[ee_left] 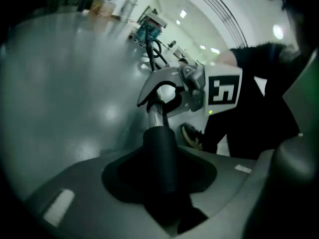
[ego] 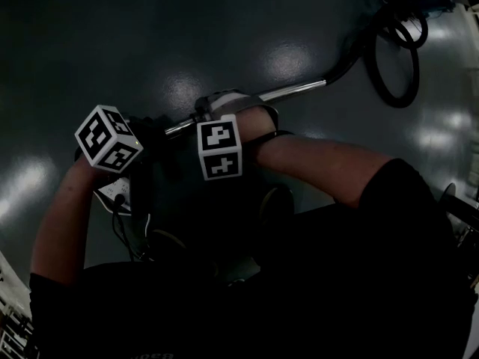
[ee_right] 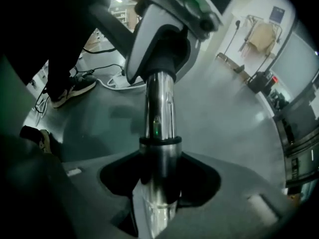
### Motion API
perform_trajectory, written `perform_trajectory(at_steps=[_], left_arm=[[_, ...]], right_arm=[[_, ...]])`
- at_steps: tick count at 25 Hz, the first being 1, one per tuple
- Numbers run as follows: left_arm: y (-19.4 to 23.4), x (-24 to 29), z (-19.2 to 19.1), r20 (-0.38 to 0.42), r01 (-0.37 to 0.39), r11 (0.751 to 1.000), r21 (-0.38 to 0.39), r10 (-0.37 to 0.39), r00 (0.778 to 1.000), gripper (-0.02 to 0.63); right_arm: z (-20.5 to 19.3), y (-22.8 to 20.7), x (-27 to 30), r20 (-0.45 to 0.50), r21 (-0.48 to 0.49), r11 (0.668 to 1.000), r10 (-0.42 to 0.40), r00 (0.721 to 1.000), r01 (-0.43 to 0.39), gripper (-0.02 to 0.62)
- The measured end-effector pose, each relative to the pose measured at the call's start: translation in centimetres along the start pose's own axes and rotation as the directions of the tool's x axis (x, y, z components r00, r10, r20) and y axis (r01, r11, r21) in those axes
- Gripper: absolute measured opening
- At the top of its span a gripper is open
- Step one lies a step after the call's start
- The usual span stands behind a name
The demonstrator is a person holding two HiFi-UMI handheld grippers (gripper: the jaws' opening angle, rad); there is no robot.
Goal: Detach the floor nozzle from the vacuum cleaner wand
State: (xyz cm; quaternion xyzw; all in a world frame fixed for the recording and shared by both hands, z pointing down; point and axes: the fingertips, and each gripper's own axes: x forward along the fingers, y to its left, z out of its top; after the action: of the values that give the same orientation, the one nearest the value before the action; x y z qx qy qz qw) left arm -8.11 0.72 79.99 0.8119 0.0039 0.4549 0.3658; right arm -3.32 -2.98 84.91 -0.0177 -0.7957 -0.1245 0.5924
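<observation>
My left claw is clamped on a black tube that runs straight up through the notch of its grey jaws. My right claw is closed round the chrome wand, just below a thin dark ring on the metal. The two claws sit near each other on one line of pipe. Each gripper view looks up the pipe to the other claw's pale housing, whose dark pads wrap the pipe a little farther on. Where the black tube ends, bright metal begins, and it passes into the right claw. The floor nozzle itself cannot be made out in the dim pictures; only this black tube in my left claw marks that end of the wand. From above, the left marker cube and the right marker cube ride side by side over my forearms. The wand slants away from them to the upper right. There it meets a black hose that loops on the glossy grey floor. Beside me a shoe stands on that floor. Farther off, cables trail across it.
</observation>
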Motion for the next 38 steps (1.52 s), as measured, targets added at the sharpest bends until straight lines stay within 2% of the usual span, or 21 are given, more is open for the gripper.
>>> perform_trajectory(at_steps=[2,4,5,6,9,10,11,12,16,19,21,23,26,27,29,31,32,33,34,36,38], left_arm=[[-0.2,-0.2,0.3,0.05,0.025,0.999,-0.043,-0.023,0.998,0.169],[0.5,0.0,0.5,0.049,-0.101,0.993,0.062,0.098,0.994,0.164],[1.0,0.0,0.6,0.043,-0.196,0.968,0.159,0.192,0.981,0.166],[1.6,0.0,0.7,0.044,-0.293,0.916,0.273,0.292,0.955,0.166],[2.7,-0.5,1.2,0.121,-0.501,0.665,0.554,0.531,0.839,0.166],[2.8,-0.6,1.3,0.148,-0.528,0.614,0.587,0.56,0.815,0.164],[2.9,-0.5,1.2,0.155,-0.532,0.61,0.587,0.56,0.814,0.164],[2.8,-0.4,1.1,0.146,-0.516,0.647,0.562,0.537,0.831,0.166],[1.6,0.2,0.6,0.095,-0.348,0.866,0.36,0.337,0.937,0.166],[0.1,0.5,0.2,0.071,-0.124,0.986,0.107,0.117,0.991,0.167],[-0.9,0.7,0.0,0.099,0.04,0.997,-0.069,-0.033,0.995,0.167],[-1.2,0.8,0.0,0.132,0.089,0.988,-0.124,-0.072,0.989,0.167],[-0.4,0.6,0.2,0.12,-0.088,0.995,0.046,0.082,0.989,0.164],[0.2,0.5,0.4,0.112,-0.193,0.968,0.163,0.176,0.978,0.166],[1.4,0.1,0.8,0.129,-0.375,0.838,0.398,0.353,0.927,0.166],[2.2,-0.2,1.2,0.178,-0.472,0.697,0.539,0.454,0.873,0.166],[2.4,-0.3,1.1,0.191,-0.491,0.664,0.564,0.473,0.86,0.166],[2.5,-0.2,1.0,0.187,-0.489,0.672,0.556,0.473,0.861,0.164],[2.5,-0.1,0.8,0.166,-0.466,0.721,0.514,0.45,0.878,0.164],[2.0,0.2,0.7,0.116,-0.352,0.872,0.339,0.333,0.936,0.166],[0.8,0.5,0.8,0.103,-0.17,0.978,0.121,0.158,0.982,0.166]], right_arm=[[0.1,-0.2,0.0,-0.003,0.0,1.0,-0.003,1.0,0.003,0.195],[-0.1,-0.2,0.1,0.0,0.039,0.999,0.034,0.999,-0.034,0.192],[-0.2,-0.2,0.1,0.003,0.062,0.996,0.057,0.998,-0.057,0.192],[-0.3,-0.2,0.0,0.008,0.084,0.993,0.078,0.997,-0.078,0.193],[-0.5,-0.5,-0.3,0.015,0.123,0.987,0.103,0.995,-0.104,0.193],[-0.5,-0.5,-0.3,0.013,0.125,0.987,0.101,0.995,-0.102,0.193],[-0.5,-0.5,-0.3,0.009,0.122,0.988,0.098,0.995,-0.099,0.193],[-0.5,-0.5,-0.2,0.005,0.114,0.989,0.094,0.996,-0.094,0.193],[-0.8,0.1,-0.1,-0.012,0.063,0.996,0.059,0.998,-0.058,0.193],[-0.7,0.6,-0.1,-0.028,0.015,0.999,0.029,0.999,-0.028,0.193],[-0.6,1.1,0.0,-0.032,-0.008,1.0,0.022,0.999,-0.023,0.195],[-0.5,1.3,0.2,-0.028,-0.003,0.999,0.035,0.999,-0.035,0.195],[-0.4,1.1,0.1,-0.013,0.046,0.996,0.071,0.997,-0.07,0.193],[-0.5,0.9,0.0,-0.006,0.07,0.994,0.086,0.996,-0.086,0.193],[-0.6,0.3,-0.2,0.004,0.109,0.988,0.11,0.994,-0.109,0.193],[-0.8,-0.2,-0.2,0.006,0.125,0.986,0.111,0.994,-0.11,0.193],[-0.8,-0.3,-0.2,0.003,0.124,0.987,0.104,0.995,-0.103,0.192],[-0.8,-0.3,-0.1,-0.002,0.117,0.989,0.094,0.996,-0.093,0.192],[-0.8,-0.4,0.0,-0.006,0.106,0.991,0.083,0.997,-0.082,0.192],[-1.0,-0.3,-0.1,-0.012,0.077,0.995,0.061,0.998,-0.06,0.192],[-1.2,0.1,-0.2,-0.015,0.043,0.998,0.039,0.999,-0.039,0.192]])
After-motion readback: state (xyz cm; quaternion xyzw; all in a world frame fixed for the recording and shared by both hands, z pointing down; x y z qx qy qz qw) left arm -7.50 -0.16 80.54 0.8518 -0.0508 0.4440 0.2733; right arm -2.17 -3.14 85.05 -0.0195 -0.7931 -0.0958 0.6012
